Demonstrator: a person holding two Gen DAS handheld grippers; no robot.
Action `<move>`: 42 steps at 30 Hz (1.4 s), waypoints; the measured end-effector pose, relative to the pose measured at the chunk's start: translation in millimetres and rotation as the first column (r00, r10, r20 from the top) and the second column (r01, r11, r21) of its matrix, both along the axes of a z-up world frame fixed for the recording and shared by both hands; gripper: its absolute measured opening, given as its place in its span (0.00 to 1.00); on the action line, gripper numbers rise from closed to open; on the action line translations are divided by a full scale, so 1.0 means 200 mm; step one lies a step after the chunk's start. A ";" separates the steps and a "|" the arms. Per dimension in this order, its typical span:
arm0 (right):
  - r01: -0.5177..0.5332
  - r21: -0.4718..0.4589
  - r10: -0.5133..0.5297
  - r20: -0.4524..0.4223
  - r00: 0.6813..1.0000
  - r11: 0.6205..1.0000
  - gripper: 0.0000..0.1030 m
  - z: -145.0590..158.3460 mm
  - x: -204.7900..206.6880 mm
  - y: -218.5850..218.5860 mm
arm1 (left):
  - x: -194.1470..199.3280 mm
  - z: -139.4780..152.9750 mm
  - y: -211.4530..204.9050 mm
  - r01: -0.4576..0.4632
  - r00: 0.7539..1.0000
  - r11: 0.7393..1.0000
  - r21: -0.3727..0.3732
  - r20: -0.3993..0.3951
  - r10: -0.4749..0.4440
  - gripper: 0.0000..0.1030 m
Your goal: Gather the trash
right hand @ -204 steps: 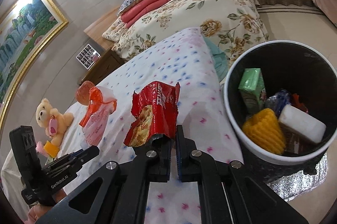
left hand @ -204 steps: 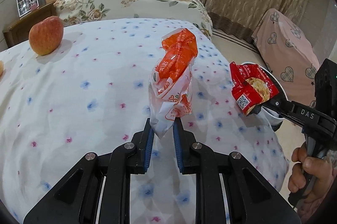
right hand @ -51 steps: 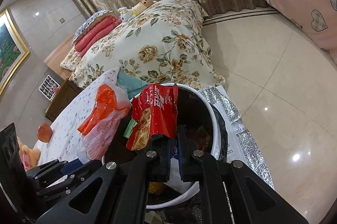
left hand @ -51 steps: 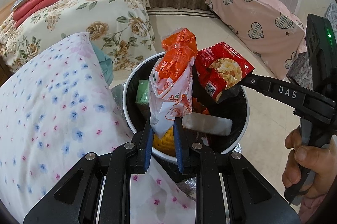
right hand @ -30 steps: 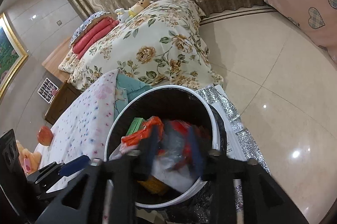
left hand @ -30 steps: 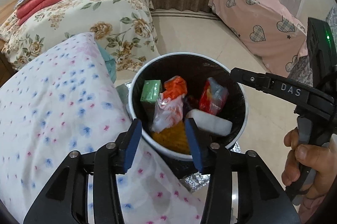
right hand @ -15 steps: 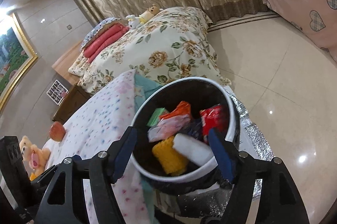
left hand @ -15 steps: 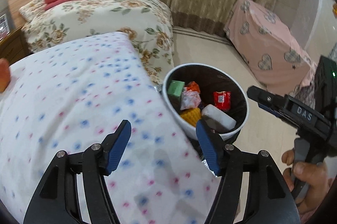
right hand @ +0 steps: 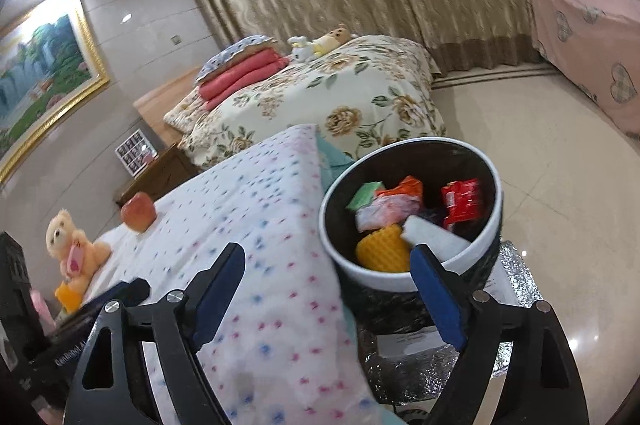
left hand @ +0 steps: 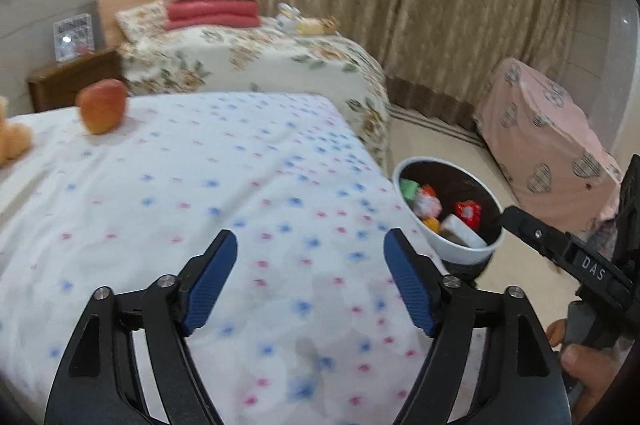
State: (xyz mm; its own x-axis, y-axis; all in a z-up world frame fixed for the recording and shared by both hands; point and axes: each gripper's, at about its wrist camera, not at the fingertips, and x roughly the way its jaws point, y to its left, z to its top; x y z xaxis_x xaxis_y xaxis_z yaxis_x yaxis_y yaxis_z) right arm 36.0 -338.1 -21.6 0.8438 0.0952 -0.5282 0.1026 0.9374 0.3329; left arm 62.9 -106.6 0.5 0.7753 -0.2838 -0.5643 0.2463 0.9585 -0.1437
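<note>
Both tools are empty. The left hand-held gripper (left hand: 310, 279) has its blue-padded jaws spread wide, having just been opening, with nothing between them but the white bedspread dotted with blue and pink flowers (left hand: 208, 193) below. The right hand-held gripper (right hand: 328, 293) is released too, its jaws also just opened, and nothing sits between its pads.

The trash lies in the round white-rimmed bin with a black liner (right hand: 332, 253), which stands on the floor at the bed's corner. Inside are 2 snack wrappers, the crumpled orange-and-white plastic wrapper (right hand: 394, 203) and the red foil snack packet (right hand: 460, 203), next to a green carton (right hand: 364, 197), a yellow ribbed sponge (right hand: 380, 249) and a white block (right hand: 434, 237).

In the left wrist view the bin (left hand: 460, 253) is off to the right of the left tool, near the tip of the right one (left hand: 520, 221), so the right hand is nearer to it.

No loose wrapper shows on the bedspread. What remains there is a red-orange apple (left hand: 102, 107) near the far left edge and a tan teddy bear holding something pink (right hand: 74, 249) beyond it; neither reads as trash. Any next pickup would lie away from the bin, to the left, so the left hand would reach it sooner, but the frames show no such target.
</note>
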 end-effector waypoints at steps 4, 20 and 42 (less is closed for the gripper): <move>-0.052 -0.070 0.055 0.047 0.997 0.996 0.87 0.06 -0.01 0.09 | -0.06 0.03 0.08 -0.068 0.994 0.998 -0.004 0.082 0.068 0.92; -0.108 -0.178 0.131 0.123 0.984 0.978 1.00 0.02 -0.01 0.25 | -0.16 0.00 0.21 -0.227 0.952 0.971 0.075 0.229 0.204 1.00; -0.124 -0.221 0.156 0.134 0.979 0.967 1.00 -0.04 0.00 0.31 | -0.16 -0.03 0.22 -0.241 0.948 0.968 0.069 0.233 0.219 1.00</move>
